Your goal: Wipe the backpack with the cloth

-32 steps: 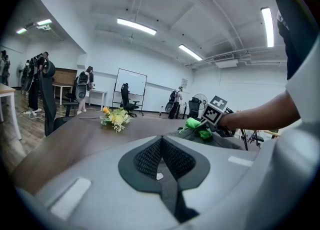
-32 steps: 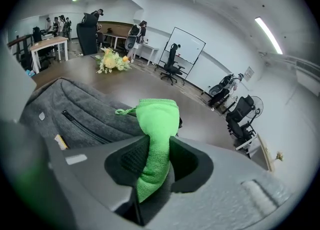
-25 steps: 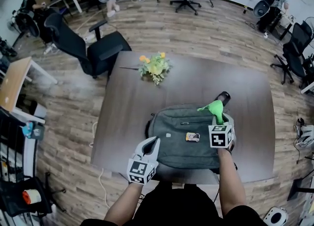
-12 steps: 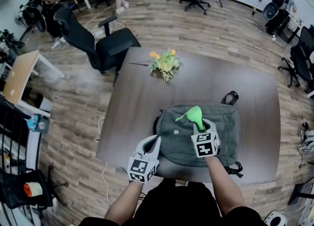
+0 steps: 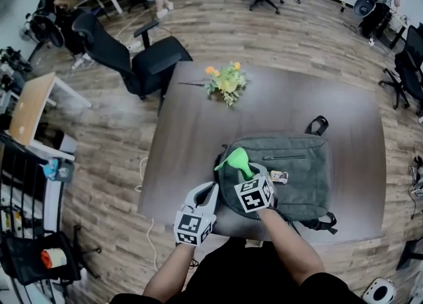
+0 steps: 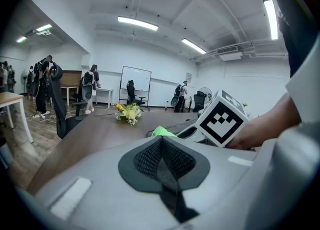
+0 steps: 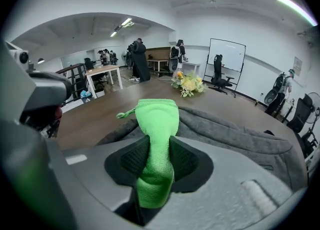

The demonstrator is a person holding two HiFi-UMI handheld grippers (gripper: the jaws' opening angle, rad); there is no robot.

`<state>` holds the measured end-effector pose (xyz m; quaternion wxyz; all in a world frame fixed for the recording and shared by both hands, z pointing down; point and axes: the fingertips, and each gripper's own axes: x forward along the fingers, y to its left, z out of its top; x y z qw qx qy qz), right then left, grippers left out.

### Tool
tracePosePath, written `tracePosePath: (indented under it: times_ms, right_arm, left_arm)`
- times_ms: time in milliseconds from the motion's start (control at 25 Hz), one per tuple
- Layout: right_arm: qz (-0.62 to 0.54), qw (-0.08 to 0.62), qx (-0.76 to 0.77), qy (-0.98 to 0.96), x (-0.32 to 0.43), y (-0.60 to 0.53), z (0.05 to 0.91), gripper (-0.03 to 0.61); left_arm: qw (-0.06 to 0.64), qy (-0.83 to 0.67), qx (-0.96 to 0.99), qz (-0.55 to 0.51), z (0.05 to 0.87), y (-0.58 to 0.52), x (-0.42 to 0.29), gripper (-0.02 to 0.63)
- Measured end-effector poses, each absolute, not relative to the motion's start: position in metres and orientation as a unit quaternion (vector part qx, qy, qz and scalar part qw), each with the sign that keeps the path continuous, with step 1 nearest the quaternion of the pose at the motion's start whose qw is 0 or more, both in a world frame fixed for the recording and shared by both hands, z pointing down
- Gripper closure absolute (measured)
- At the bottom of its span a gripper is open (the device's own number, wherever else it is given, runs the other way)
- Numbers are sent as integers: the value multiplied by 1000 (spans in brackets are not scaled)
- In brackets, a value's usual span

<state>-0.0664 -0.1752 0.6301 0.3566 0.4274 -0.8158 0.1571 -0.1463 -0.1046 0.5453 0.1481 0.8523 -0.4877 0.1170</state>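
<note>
Wiping stroke, by my reading: right gripper point(image 5: 244, 174) clamps the green cloth point(image 5: 236, 159) between its fingers, free end sticking out past the tips over the edge of the grey backpack point(image 5: 301, 170). Left gripper point(image 5: 209, 191), jaws together on nothing, hangs just beside. Next move calls for pressing the cloth down and dragging it across the panel beyond the tips.

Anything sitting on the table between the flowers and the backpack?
No. In the head view the stretch of table between the flowers and the backpack is bare tabletop. The right gripper view shows the same.
</note>
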Motion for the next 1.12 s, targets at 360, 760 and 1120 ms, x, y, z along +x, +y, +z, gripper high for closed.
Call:
tracePosePath:
  times_ms: [360,760,1120]
  right_arm:
    - [149,391,414,-808,-85,-180,653,459]
    - [153,394,451,-786,-42,-191,648,459]
    - [163,392,498,-756,10,-200,647,459]
  left_arm:
    - [157,-498,845,120,554,-101,-161,595]
    - [163,-491,847,121,559,-105,-158,595]
    - [157,-470,861,119,554,-113,-138,595]
